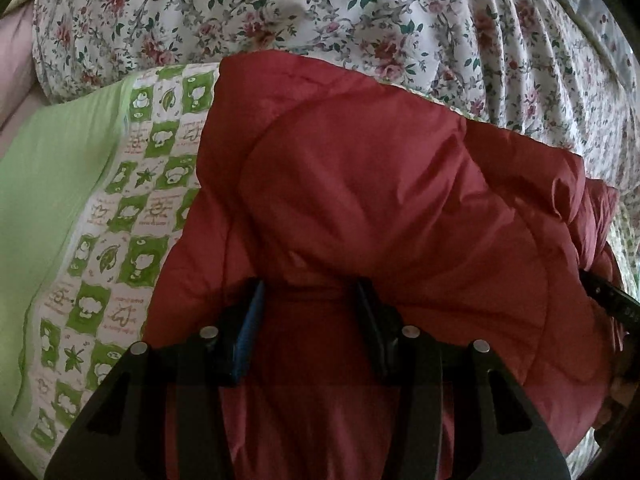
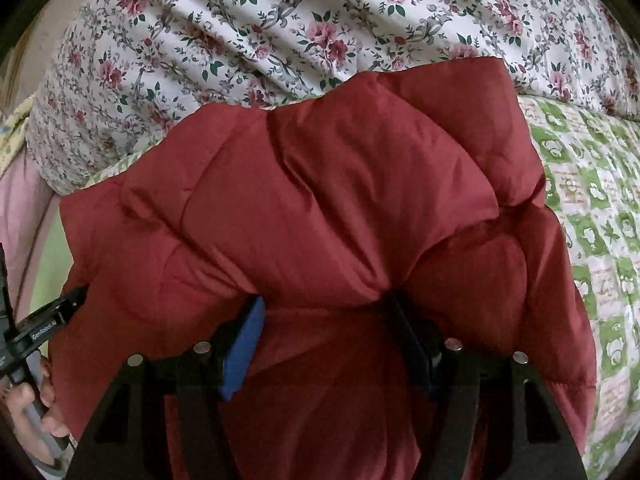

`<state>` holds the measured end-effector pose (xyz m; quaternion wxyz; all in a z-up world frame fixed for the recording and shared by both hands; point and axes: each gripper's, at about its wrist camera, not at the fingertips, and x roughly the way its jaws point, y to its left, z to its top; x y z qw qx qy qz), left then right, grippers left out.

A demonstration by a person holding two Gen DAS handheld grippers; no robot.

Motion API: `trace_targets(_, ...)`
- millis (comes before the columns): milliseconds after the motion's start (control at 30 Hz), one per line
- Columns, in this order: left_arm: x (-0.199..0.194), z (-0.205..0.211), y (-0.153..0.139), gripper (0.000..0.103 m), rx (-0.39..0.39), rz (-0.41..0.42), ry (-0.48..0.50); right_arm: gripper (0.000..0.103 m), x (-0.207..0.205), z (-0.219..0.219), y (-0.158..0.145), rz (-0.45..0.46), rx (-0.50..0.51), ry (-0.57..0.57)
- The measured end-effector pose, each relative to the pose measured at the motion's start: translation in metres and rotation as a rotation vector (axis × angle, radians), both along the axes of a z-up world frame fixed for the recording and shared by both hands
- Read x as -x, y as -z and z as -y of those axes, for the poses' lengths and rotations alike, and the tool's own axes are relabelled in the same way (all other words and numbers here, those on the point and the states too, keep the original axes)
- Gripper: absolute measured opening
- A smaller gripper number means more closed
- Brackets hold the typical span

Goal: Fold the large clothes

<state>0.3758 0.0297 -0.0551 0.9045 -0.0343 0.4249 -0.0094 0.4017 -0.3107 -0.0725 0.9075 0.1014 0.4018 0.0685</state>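
A puffy dark red quilted jacket (image 1: 380, 184) lies bunched on a bed and fills the middle of both views (image 2: 320, 200). My left gripper (image 1: 310, 292) is shut on a thick fold of the jacket, red fabric bulging between its fingers. My right gripper (image 2: 326, 308) is shut on another fold of the same jacket. The right gripper's tip shows at the right edge of the left wrist view (image 1: 608, 296). The left gripper shows at the left edge of the right wrist view (image 2: 44, 324), with the person's hand on its handle.
A green and white checked sheet (image 1: 132, 208) lies under the jacket, also in the right wrist view (image 2: 592, 200). A floral quilt (image 1: 320, 12) is heaped behind the jacket (image 2: 280, 28). A plain green cloth (image 1: 52, 168) lies to the left.
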Motion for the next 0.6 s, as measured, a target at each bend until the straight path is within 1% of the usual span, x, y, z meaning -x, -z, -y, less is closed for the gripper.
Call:
trace_targets(133, -0.001, 0.002, 0.001, 0.046, -0.03, -0.002, 0.004, 0.067, 0.007, 0.001, -0.005, 0.014, -0.011, 0.002)
trace_targets(333, 0.0, 0.002, 0.001, 0.046, -0.029, -0.004, 0.006, 0.066, 0.049, 0.009, -0.024, 0.054, -0.04, -0.014)
trace_targets(500, 0.006, 0.001, -0.004, 0.047, 0.012, 0.0, 0.003, 0.067, 0.077, 0.023, -0.031, 0.059, -0.058, -0.037)
trace_targets(567, 0.012, 0.0, -0.008, 0.05, 0.046, 0.003, 0.014, 0.067, 0.085, 0.029, -0.033, 0.063, -0.062, -0.03)
trace_targets(600, 0.015, 0.0, -0.009, 0.053, 0.059, 0.007, 0.02, 0.068, 0.09, 0.033, -0.034, 0.063, -0.064, -0.023)
